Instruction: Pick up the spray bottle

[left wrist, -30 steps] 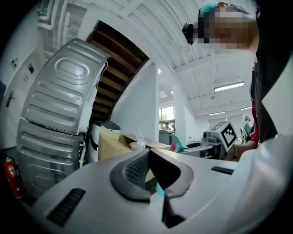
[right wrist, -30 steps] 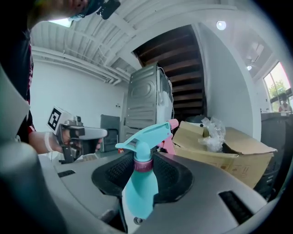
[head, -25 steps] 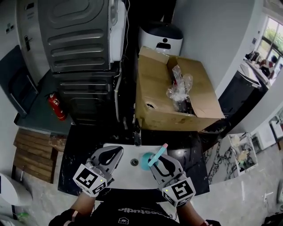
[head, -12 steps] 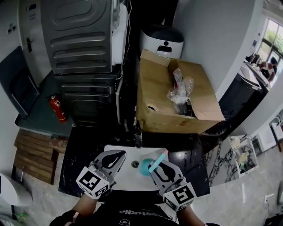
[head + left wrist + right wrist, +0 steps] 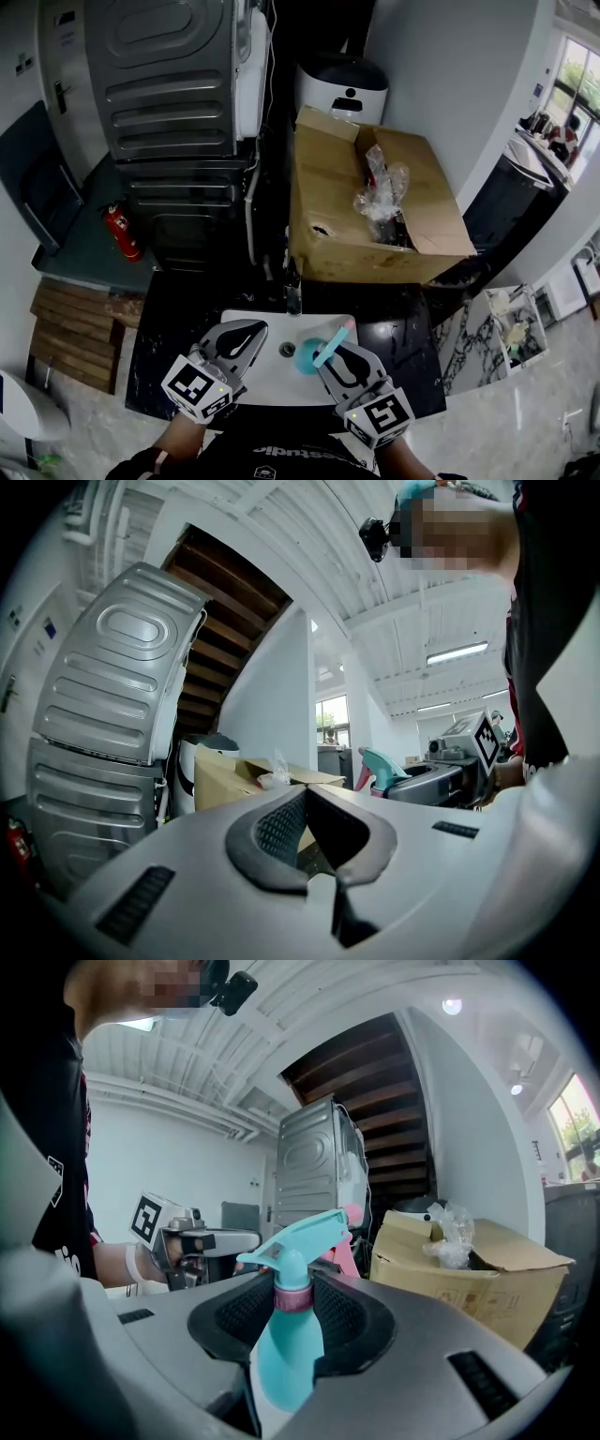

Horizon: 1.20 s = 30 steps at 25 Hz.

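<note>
Spray bottle, teal, is over the white sink, near the person. At left, the left gripper is clenched, empty. At right, the right gripper grasps its body. The grip looks made; next, a steady lift.

The worktop is of dark, glossy stone with pale veins, and a white rectangular basin is set into its middle, reaching toward the near edge, with a round drain in its bottom. A small dark tap stands on the stone just behind the far rim of the basin. An open cardboard box sits along the far edge, from the middle toward the far right corner; I cannot tell if its bottom really rests on the stone
</note>
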Each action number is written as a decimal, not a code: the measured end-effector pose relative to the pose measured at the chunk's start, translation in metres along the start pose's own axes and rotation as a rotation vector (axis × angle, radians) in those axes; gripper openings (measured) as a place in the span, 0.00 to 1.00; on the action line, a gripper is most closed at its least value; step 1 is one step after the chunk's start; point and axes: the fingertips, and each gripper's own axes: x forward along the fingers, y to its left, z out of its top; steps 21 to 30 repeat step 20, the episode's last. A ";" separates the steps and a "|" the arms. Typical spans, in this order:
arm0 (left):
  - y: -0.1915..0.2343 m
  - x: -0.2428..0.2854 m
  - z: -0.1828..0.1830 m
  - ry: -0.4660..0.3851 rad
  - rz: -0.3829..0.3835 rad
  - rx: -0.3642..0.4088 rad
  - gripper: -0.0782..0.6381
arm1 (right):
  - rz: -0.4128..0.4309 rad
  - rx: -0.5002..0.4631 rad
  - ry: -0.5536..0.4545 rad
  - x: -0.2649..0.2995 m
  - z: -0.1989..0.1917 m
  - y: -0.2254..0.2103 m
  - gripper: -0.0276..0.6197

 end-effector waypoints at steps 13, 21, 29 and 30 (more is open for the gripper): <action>0.000 0.003 0.000 0.002 -0.009 0.000 0.13 | 0.016 0.038 -0.009 0.000 0.008 0.000 0.29; 0.001 0.002 0.002 0.001 -0.010 -0.002 0.13 | 0.020 0.048 -0.006 0.001 0.009 0.001 0.29; 0.001 0.002 0.002 0.001 -0.010 -0.002 0.13 | 0.020 0.048 -0.006 0.001 0.009 0.001 0.29; 0.001 0.002 0.002 0.001 -0.010 -0.002 0.13 | 0.020 0.048 -0.006 0.001 0.009 0.001 0.29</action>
